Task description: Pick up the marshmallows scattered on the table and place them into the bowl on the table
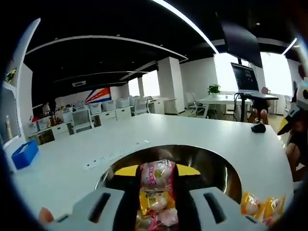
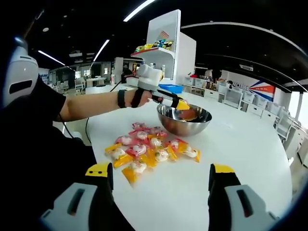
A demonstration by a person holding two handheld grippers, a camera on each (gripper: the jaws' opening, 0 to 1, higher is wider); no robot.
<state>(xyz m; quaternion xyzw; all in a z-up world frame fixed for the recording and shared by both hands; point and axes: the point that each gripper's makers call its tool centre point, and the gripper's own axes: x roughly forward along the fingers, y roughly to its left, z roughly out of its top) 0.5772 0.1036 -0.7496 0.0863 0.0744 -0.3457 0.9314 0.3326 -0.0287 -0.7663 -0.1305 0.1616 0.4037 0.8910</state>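
A: Item one, left gripper (image 1: 156, 179)?
B: Closed on a pink-wrapped marshmallow (image 1: 155, 174), held over the steel bowl (image 1: 219, 166). More wrapped sweets lie in the bowl below the jaws. In the right gripper view the same gripper (image 2: 182, 104) sits at the bowl's near rim, held by a person's bare forearm (image 2: 91, 106) with a dark wrist strap.

A: Item two, right gripper (image 2: 161, 179)?
B: Jaws wide apart, nothing between them, above the white table (image 2: 250, 144).

A: Item three, stock left on the table?
B: A heap of marshmallows (image 2: 149, 151) in pink and yellow wrappers, just beside the bowl (image 2: 184, 120) on the side nearer the right gripper. Two orange-yellow packets (image 1: 262, 207) lie beside the bowl in the left gripper view.

A: Sundries?
B: A blue box (image 1: 24, 154) at the table's far edge; a white shelf unit (image 2: 168, 45) behind the bowl.
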